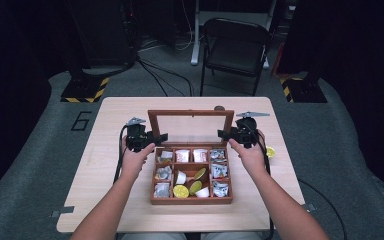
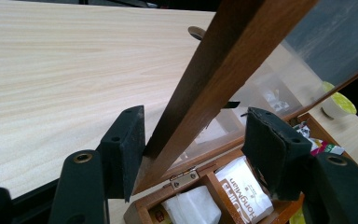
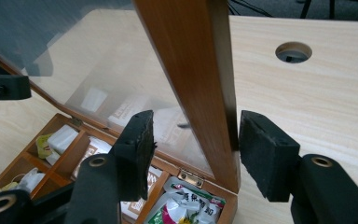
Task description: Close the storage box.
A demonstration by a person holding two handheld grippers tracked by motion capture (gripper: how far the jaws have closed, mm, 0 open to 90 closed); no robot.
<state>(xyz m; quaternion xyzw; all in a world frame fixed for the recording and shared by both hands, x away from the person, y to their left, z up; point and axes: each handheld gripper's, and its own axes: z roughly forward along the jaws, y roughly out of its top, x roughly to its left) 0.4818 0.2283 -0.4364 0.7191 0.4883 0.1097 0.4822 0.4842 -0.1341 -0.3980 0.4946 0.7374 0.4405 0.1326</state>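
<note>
Now we hold the wooden box's glass-paned lid (image 1: 190, 113) upright, its smooth brown frame standing between the matte black pads of both grippers. Our left gripper (image 2: 193, 147) touches the frame with one pad only, released. Our right gripper (image 3: 193, 149) straddles the other side rail, gaps showing, unclamped. Paper packets (image 2: 242, 191) lie below, partly cut off.

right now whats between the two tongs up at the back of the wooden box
The raised lid: a wooden frame around a clear pane, standing at the back of the box. In the high view the left tongs and right tongs sit at its side rails.
</note>
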